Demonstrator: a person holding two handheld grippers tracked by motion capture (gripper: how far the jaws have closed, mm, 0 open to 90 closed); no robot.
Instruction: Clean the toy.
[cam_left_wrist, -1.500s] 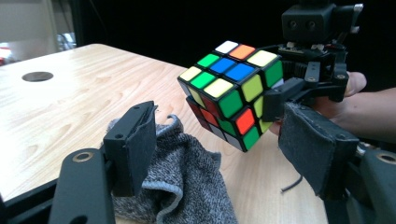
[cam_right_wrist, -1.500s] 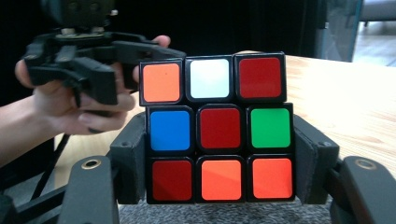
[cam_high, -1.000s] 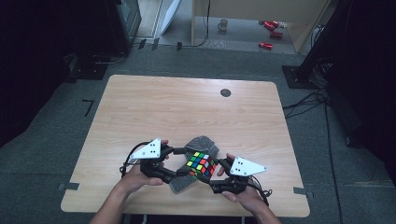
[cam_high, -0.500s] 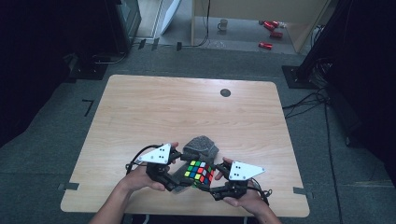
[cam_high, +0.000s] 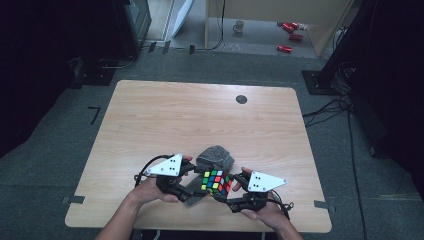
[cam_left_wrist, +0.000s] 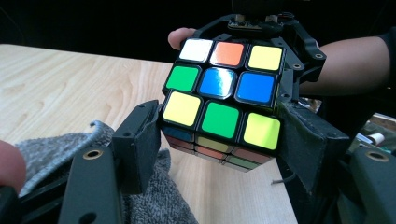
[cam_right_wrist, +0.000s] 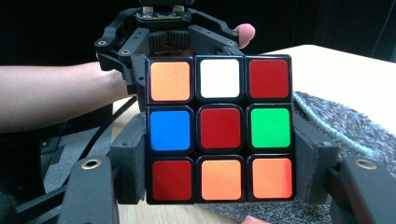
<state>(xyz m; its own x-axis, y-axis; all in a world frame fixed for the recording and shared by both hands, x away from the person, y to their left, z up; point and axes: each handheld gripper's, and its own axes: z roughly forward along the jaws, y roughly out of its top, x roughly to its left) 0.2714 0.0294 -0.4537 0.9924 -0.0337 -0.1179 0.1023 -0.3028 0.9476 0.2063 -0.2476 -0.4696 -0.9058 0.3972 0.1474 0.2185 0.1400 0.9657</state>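
Note:
A scrambled Rubik's cube (cam_high: 216, 181) is held just above the table's near edge between both grippers. My left gripper (cam_high: 197, 182) comes in from the left. In the left gripper view its jaws (cam_left_wrist: 217, 140) have just been closing on the cube (cam_left_wrist: 222, 93), and the pads press on its bottom layer. My right gripper (cam_high: 231, 187) comes in from the right. In the right gripper view its pads (cam_right_wrist: 217, 158) clamp the lower layers of the cube (cam_right_wrist: 219, 128). Each gripper faces the other: the right gripper (cam_left_wrist: 261, 28) behind the cube, the left gripper (cam_right_wrist: 168, 32) likewise.
A crumpled grey cloth (cam_high: 216, 155) lies on the wooden table (cam_high: 200, 115) under and behind the cube. A small black disc (cam_high: 241, 99) sits near the far edge. Red cans (cam_high: 287, 48) and a mug (cam_high: 239, 25) stand on the floor beyond.
The left gripper has shifted slightly towards the cube and back a little. The cube and the right gripper stay about where they were.

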